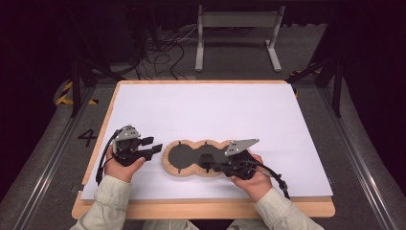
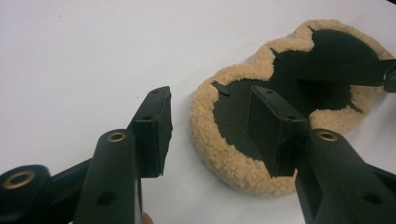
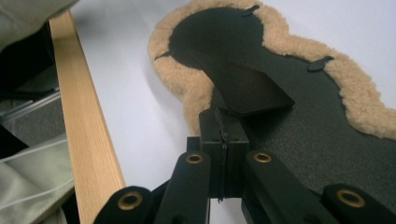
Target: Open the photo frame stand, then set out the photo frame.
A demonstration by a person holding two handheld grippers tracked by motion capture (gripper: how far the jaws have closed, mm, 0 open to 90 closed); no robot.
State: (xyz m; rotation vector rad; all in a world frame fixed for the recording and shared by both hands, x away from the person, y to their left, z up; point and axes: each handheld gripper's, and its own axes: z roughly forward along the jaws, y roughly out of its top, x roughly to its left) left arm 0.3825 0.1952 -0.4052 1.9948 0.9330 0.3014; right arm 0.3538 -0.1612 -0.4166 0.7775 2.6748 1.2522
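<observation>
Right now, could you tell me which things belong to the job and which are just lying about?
In the job:
fleece-edged black pad
black flap, pinched by right claw
left claw, open beside the pad

Lying about:
white table sheet
cables on the floor

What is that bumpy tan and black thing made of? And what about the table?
The lobed pad has a curly, fluffy tan rim, so probably fleece or wool. Its black middle looks finely grainy and matte, maybe rubber or stiff fabric; hard to say. The black strap pinched by the right gripper looks smooth and thin. The table edge shows pale wood grain under a white sheet.
</observation>
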